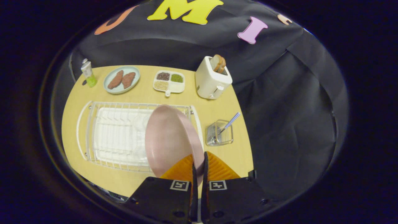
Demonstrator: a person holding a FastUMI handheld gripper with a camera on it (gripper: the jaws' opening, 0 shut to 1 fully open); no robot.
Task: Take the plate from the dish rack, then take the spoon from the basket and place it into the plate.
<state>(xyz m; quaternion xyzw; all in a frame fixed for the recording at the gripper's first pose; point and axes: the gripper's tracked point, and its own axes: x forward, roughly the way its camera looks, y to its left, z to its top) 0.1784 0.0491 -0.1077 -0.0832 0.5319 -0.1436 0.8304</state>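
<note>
The round pale pink plate (pixel 169 140) stands on edge between the two orange ribbed fingers (pixel 180 169) of the gripper (pixel 199 163), which are drawn narrow and pinch its near rim from both sides. The plate tilts up over the right end of the white wire dish rack (pixel 118 137), hiding part of that end; whether it touches the wires cannot be told.

Just right of the rack sits a small clear wire basket (pixel 219 133), and in it leans the spoon with a blue checked handle (pixel 230 122), handle up and angled to the right.

Both rest on a light wooden table (pixel 217 105). Beyond the rack, along the far edge, stand a small bottle of green liquid (pixel 88 74), a pale blue plate with two brown patties (pixel 121 79), a white divided tray of grains and beans (pixel 169 81), and a white toaster (pixel 212 79) with a bread slice (pixel 219 63) sticking out.
</note>
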